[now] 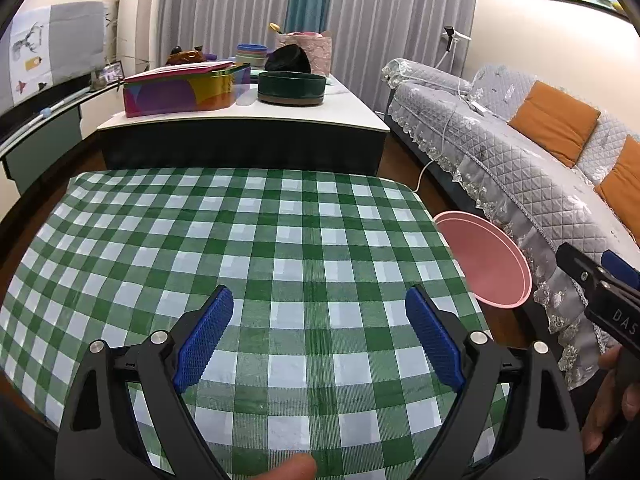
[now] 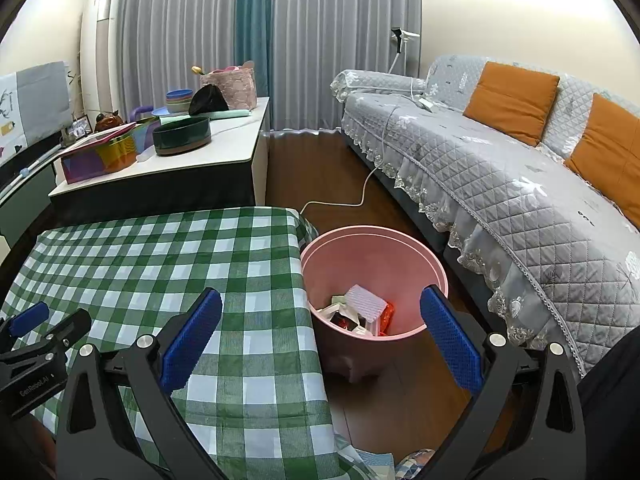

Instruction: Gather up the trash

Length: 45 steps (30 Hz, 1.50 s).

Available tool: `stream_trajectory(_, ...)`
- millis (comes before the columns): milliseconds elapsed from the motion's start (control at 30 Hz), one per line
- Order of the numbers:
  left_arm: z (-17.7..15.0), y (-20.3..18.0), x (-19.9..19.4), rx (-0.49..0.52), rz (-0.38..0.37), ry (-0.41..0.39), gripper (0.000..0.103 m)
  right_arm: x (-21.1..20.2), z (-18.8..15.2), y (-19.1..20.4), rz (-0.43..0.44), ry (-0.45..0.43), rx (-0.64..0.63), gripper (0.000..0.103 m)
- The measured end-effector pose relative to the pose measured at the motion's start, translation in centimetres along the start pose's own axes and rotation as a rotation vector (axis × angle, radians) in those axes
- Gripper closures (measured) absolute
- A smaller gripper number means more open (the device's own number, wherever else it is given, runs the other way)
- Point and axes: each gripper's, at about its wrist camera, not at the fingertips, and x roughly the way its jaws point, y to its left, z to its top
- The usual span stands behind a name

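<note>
The left gripper [image 1: 319, 334] hangs over the near middle of the green-and-white checked tabletop [image 1: 200, 240], its blue-padded jaws spread wide with nothing between them. The right gripper [image 2: 321, 334] is just as wide and empty, hovering at the tabletop's right edge, above the round pink plastic bin [image 2: 434, 264] that stands on the wooden floor between tabletop and grey quilted sofa [image 2: 500, 184]. Inside the bin lies the collected trash [image 2: 362, 310]: a white ribbed packet, pale paper scraps and something orange-red. The checked cloth shows no litter anywhere in either view. By my judgement the collecting is finished or very nearly so; any remaining piece would have to lie outside these views.
</note>
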Motion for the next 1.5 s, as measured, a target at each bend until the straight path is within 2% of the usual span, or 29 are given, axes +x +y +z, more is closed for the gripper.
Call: stream_trajectory(1500, 0.31, -0.37, -0.33, 0.007, -0.016, -0.014, 0.017, -0.15, -0.02, -0.28, -0.001, 0.002, -0.003, 0.005)
